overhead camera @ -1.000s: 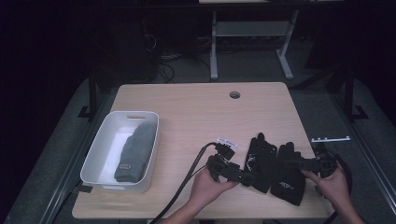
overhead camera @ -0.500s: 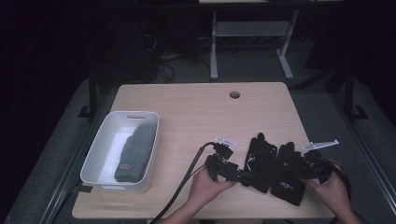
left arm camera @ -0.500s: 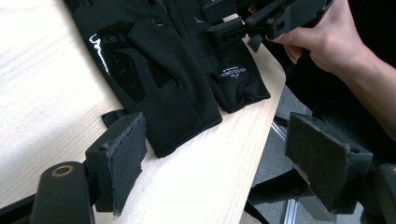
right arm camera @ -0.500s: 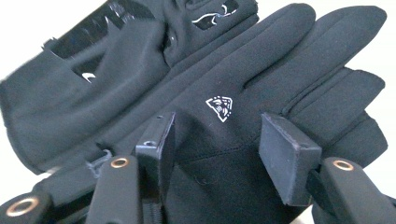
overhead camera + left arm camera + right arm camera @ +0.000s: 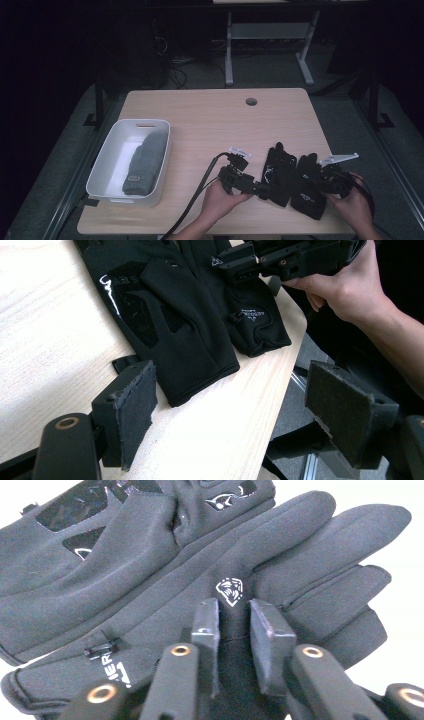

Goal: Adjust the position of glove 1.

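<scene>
The right glove [image 5: 309, 192] is lying lengthwise near-to-far, fingers pointing far; the right gripper [image 5: 234, 625] has just been closing, pinching its fabric.

The high view is dim. The room around the table [image 5: 210, 120] is almost black, and light falls from above on the wood. The black gloves [image 5: 295, 180] lose their detail there. The left gripper view is bright and sharp, with shine on a glove. The right gripper view is washed out white, and its near jaws look soft.
</scene>
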Demonstrator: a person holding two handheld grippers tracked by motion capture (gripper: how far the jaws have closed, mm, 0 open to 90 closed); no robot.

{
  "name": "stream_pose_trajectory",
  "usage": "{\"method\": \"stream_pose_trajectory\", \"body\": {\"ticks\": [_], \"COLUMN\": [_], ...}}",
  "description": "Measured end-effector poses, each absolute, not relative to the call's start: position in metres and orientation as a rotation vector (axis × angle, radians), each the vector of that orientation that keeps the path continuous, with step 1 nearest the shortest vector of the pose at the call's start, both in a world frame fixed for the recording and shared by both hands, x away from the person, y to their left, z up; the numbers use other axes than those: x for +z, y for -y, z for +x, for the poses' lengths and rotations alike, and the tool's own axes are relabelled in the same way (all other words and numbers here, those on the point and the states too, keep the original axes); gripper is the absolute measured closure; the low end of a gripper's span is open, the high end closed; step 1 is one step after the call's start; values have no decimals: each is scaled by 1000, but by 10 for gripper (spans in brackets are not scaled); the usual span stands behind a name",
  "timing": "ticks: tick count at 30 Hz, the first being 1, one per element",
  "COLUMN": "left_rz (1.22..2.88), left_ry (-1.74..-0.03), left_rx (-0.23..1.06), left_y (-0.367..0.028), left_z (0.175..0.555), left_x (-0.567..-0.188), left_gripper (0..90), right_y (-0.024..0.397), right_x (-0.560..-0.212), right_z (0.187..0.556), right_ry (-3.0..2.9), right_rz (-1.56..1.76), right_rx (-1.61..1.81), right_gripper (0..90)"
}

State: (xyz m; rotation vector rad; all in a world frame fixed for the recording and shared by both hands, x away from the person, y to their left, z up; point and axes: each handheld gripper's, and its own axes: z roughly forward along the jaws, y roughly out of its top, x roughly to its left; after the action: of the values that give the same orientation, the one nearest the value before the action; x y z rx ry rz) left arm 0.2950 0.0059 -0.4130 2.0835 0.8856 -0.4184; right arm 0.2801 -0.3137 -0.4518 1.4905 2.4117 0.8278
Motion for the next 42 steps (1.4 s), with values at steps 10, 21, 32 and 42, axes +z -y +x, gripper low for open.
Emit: {"method": "stream_pose_trajectory", "body": {"ticks": [10,21,32,42], "left_rz": [2083,2082,2077,2075], "left_ry": [-888,-891,-893,-892], "left_rx": [-417,-412,-404,-395], "left_y": [-7,-8,-13,-18], "left_z": [295,295,295,297], "left_x": [-414,-412,-408,-408], "left_gripper": [206,200,200,200], "right_y": [316,311,288,259], "right_x": [-442,-412,-383,-392], "right_z": [278,274,292,319], "right_ry": [-2387,-2361,-2343,-2342], "right_rz": [1535,1520,1491,1525], "right_rx": [867,976,1087,1107], "right_gripper": [791,792,788,771]}}
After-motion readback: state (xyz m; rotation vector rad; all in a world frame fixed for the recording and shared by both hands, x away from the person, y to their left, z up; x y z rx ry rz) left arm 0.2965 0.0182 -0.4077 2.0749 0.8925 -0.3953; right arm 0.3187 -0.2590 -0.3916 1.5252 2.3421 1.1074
